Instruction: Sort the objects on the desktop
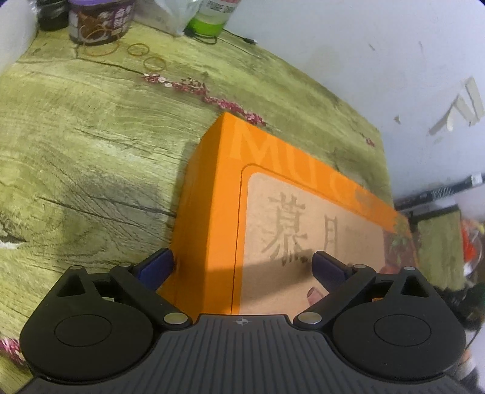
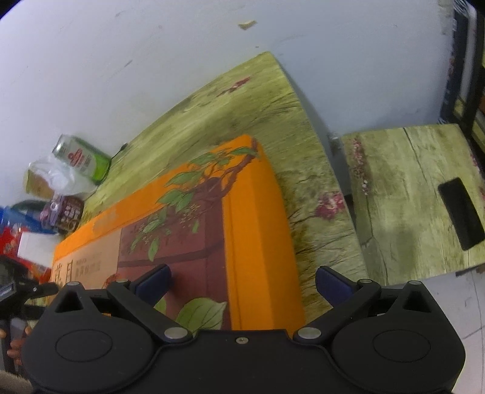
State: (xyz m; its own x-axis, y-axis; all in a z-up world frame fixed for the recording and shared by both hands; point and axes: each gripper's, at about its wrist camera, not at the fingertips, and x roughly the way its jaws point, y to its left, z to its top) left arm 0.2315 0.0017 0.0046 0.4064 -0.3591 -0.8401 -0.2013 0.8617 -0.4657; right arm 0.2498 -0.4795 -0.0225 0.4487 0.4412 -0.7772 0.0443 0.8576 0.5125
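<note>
A large orange gift box [image 1: 282, 218] lies flat on the table [image 1: 91, 136]. Both grippers, left [image 1: 242, 266] and right [image 2: 242, 282], gape wide at opposite ends, gripping nothing; lifting it would need level, matched holds.

Orange box [image 1: 218, 194]: matt card, smooth, with a paler kraft-look panel. Table [image 1: 91, 136]: covering printed with wood grain (slight sheen). Gripper fingers [image 1: 154, 268]: matt black plastic, bright metal pivot pins, blue pads. Jar [image 1: 98, 21]: glossy printed label. Rubber bands [image 1: 138, 48]: thin.
</note>
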